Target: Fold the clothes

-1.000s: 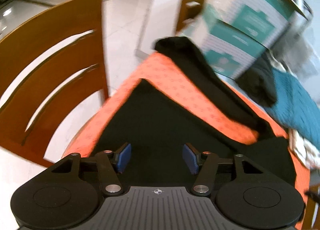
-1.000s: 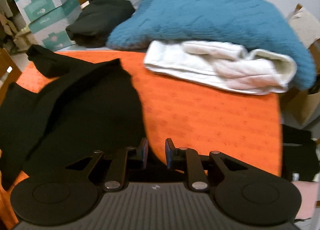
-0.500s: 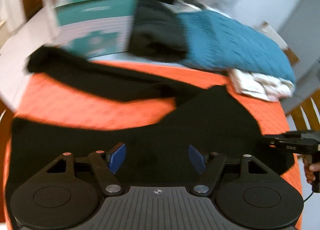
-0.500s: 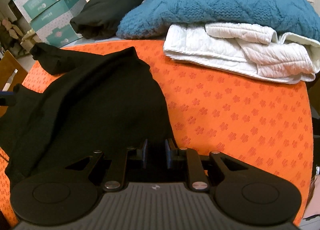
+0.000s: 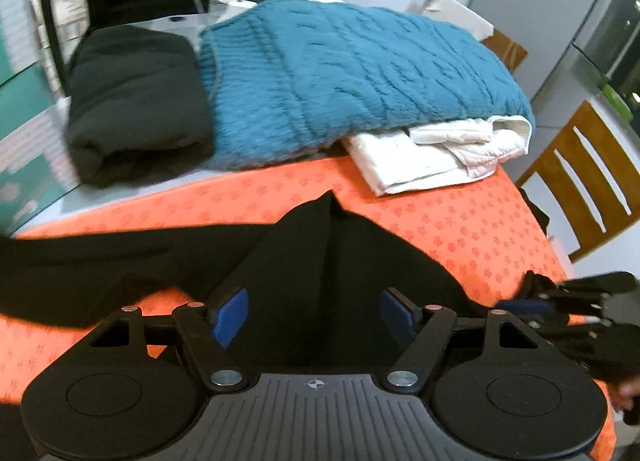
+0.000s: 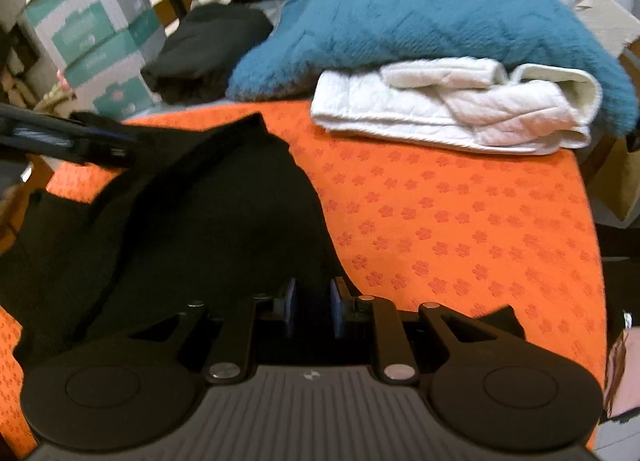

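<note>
- My left gripper [image 5: 314, 313] has its blue-padded fingers [image 5: 230, 315] spread wide apart, hovering low over the black garment [image 5: 304, 261] with nothing between them.
- My right gripper [image 6: 312, 311] has its fingers [image 6: 289, 311] drawn close together on a fold of that black garment — the cloth fills the narrow gap between the pads.
- The black garment lies spread on the orange flower-print cloth covering the table [image 6: 460, 221], one long part trailing off to the left in my left wrist view.
- Far side of the table, from the left: teal-and-white boxes [image 6: 92, 45], then a folded dark garment [image 5: 136, 101], then a teal knit sweater [image 5: 352, 73] just beside it.
- A folded white quilted piece [image 6: 452, 109] sits tucked under the sweater's right end.
- Furthest right in my left wrist view — a wooden chair [image 5: 580, 181] off the table's edge.
</note>
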Available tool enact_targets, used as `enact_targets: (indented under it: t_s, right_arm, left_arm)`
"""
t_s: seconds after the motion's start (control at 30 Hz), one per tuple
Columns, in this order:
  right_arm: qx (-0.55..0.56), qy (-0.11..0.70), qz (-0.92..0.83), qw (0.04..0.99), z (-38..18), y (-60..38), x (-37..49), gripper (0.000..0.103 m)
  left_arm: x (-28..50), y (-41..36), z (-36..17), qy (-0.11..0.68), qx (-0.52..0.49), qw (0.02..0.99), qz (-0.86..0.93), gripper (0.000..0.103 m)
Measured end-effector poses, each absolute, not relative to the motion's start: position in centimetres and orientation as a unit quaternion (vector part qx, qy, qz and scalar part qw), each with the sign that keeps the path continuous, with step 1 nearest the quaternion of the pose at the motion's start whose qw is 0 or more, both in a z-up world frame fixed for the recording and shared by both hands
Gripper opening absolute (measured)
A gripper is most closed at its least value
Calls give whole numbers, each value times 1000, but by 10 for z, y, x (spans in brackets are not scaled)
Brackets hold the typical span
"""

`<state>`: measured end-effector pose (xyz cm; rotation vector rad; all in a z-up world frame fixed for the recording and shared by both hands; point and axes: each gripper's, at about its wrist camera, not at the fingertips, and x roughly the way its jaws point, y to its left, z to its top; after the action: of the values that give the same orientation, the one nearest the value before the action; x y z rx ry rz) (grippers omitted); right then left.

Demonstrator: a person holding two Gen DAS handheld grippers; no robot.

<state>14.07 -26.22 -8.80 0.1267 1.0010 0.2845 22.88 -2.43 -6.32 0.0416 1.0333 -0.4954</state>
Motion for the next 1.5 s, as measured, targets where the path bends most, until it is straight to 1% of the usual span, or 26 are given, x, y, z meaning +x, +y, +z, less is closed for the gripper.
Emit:
enact_targets:
  t_s: [0.13,0.37,0.47,0.5,0.57,0.6,0.63,0.73,0.8,0.93,1.07,1.1,1.13,1.17,1.23,1.27,1.33,1.37,1.5]
  right_arm:
    - [84,466,104,874,-81,-279,118,21]
    - [113,470,38,875,-84,-314,78,21]
    - [120,475,15,872,-88,-325,65,21]
    - [121,476,8,871,-89,-327,61,21]
    - [124,478,-5,869,-91,-334,54,23]
    - [125,479,-10,869,-93,-335,53,25]
    - [126,480,-14,868,-94,-337,52,25]
    - [127,479,-23,868,-97,-342,51,25]
    - [128,477,-26,869,-97,-344,49,25]
    - [125,480,-34,867,-101,-349,48,25]
    - [128,482,-46,866,-106,-353,49,25]
    - [133,480,-49,866,-108,-355,50,27]
    - [143,478,-54,865,-109,-359,50,31]
    - [154,475,-58,864,-111,-362,51,33]
    - [181,467,-66,863,-113,-370,53,35]
    - [200,462,-69,861,-114,-374,54,37]
    - [241,450,-76,857,-118,-380,57,43]
    - [262,444,-79,853,-120,-384,58,44]
    - [327,429,-92,837,-131,-390,67,45]
  left_arm:
    - [244,-41,-71,487,37,839,-242,76]
    - [269,-65,-86,474,75,846,-230,75]
    - [278,-72,-93,467,94,852,-216,73]
    - [281,-75,-96,465,100,854,-211,68]
    - [286,-76,-103,465,106,855,-204,52]
    - [287,-74,-107,466,109,854,-204,25]
    - [287,-73,-110,467,113,853,-204,14]
    - [277,-68,-103,436,116,869,-204,12]
    - [269,-62,-86,414,101,884,-192,11]
    - [272,-42,-61,398,48,903,-154,12]
    - [293,-38,-75,413,62,901,-120,13]
    - [297,-36,-80,422,56,897,-120,14]
    - [300,-34,-85,432,50,893,-120,18]
    - [301,-33,-85,438,45,889,-125,22]
    - [300,-32,-85,449,35,882,-138,55]
    - [294,-32,-81,444,41,883,-146,58]
    - [280,-33,-71,430,56,886,-164,59]
    - [270,-34,-69,432,64,883,-174,60]
    - [227,-37,-63,446,96,863,-217,68]
